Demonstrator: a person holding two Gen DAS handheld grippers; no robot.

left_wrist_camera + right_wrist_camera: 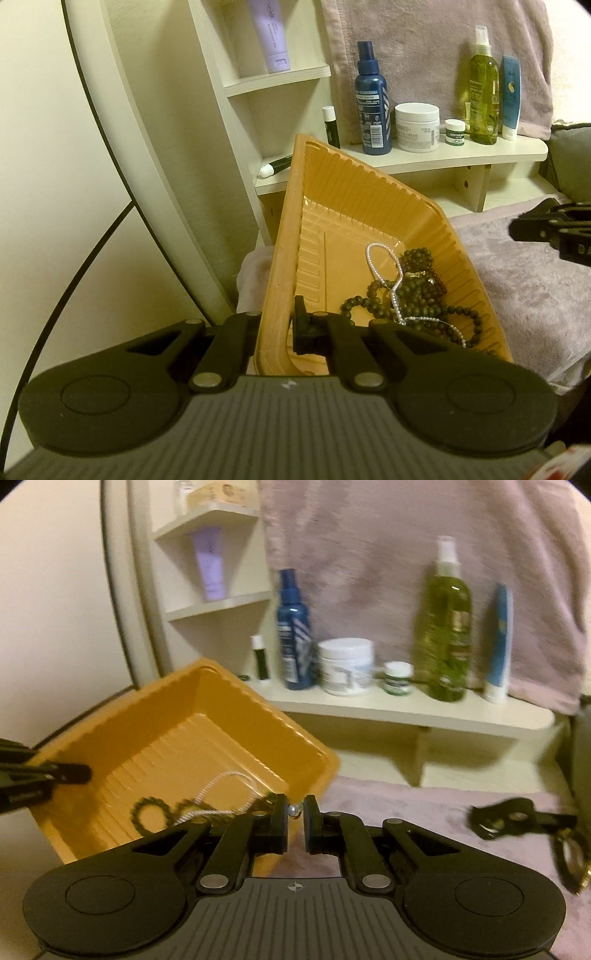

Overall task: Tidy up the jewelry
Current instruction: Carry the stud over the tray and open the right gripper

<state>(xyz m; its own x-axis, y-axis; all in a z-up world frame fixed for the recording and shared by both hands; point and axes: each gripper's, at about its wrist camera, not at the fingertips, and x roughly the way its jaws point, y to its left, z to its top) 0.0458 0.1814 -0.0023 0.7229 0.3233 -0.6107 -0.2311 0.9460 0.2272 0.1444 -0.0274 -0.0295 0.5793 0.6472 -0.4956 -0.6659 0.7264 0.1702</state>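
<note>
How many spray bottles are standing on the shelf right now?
2: the blue spray bottle left of the white jar, and the green spray bottle further right. None appear hidden.

The tray [291, 236] is orange-tan with ribbed walls. In it lie dark olive-green bead strands [413, 291] and a white pearl strand [373, 254]. A mauve towel [524, 295] covers the counter. On the cream-white shelf [443, 155] stand a dark blue spray bottle [373, 103], a white jar [417, 127], a yellow-green clear bottle [484, 96] and a blue-and-white tube [511, 98]. Higher up sits a lilac tube [267, 33]. Both grippers are black.
</note>
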